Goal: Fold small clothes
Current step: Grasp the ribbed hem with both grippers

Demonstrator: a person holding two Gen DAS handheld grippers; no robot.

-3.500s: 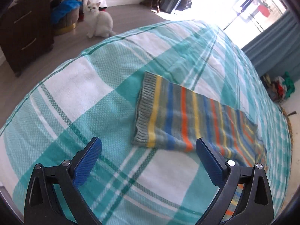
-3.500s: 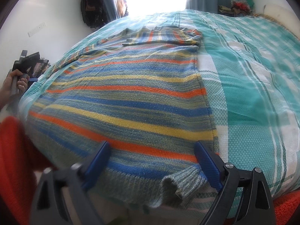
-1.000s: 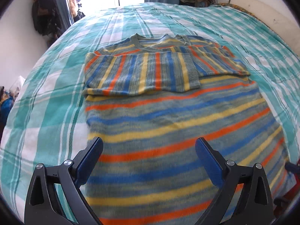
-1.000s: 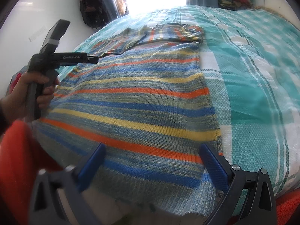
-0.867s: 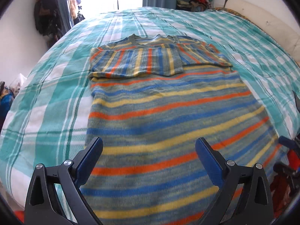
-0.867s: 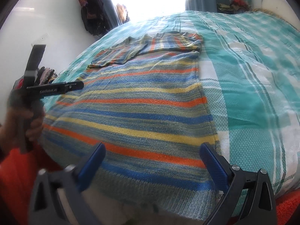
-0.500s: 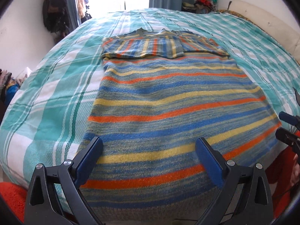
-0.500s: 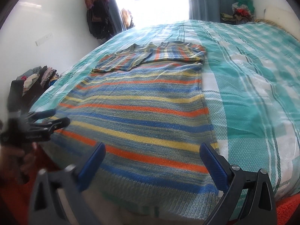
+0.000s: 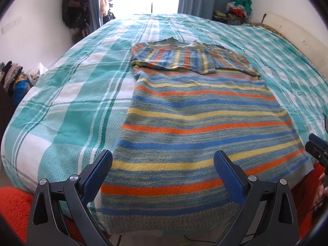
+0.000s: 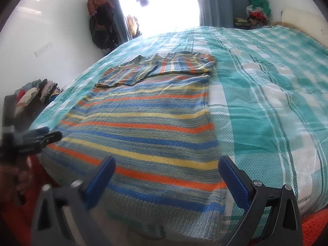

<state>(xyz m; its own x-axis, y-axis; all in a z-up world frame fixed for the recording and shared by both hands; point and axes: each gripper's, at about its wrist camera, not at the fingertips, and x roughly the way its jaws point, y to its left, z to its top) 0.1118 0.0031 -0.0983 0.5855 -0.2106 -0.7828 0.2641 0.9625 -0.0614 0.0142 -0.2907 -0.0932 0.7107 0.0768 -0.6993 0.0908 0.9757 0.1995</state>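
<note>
A striped knit sweater (image 9: 196, 123) in blue, orange, yellow and grey lies flat on the bed, both sleeves folded across its chest at the far end. Its hem hangs over the near bed edge. My left gripper (image 9: 163, 170) is open and empty, just above the hem's left part. My right gripper (image 10: 166, 176) is open and empty above the hem's right part (image 10: 164, 164). The left gripper also shows at the left edge of the right wrist view (image 10: 41, 137), and the right gripper's tip shows at the right edge of the left wrist view (image 9: 316, 147).
The bed has a teal and white plaid cover (image 9: 71, 106). An orange-red rug (image 9: 14, 205) lies on the floor below the near edge. Clothes hang on the far left wall (image 10: 100, 26). A pile of clothes (image 10: 39, 90) sits at the left.
Both grippers have drawn back toward the near bed edge and lower, so the whole sweater shows. The left gripper came round from the sleeve side to the hem. Both stayed open.
</note>
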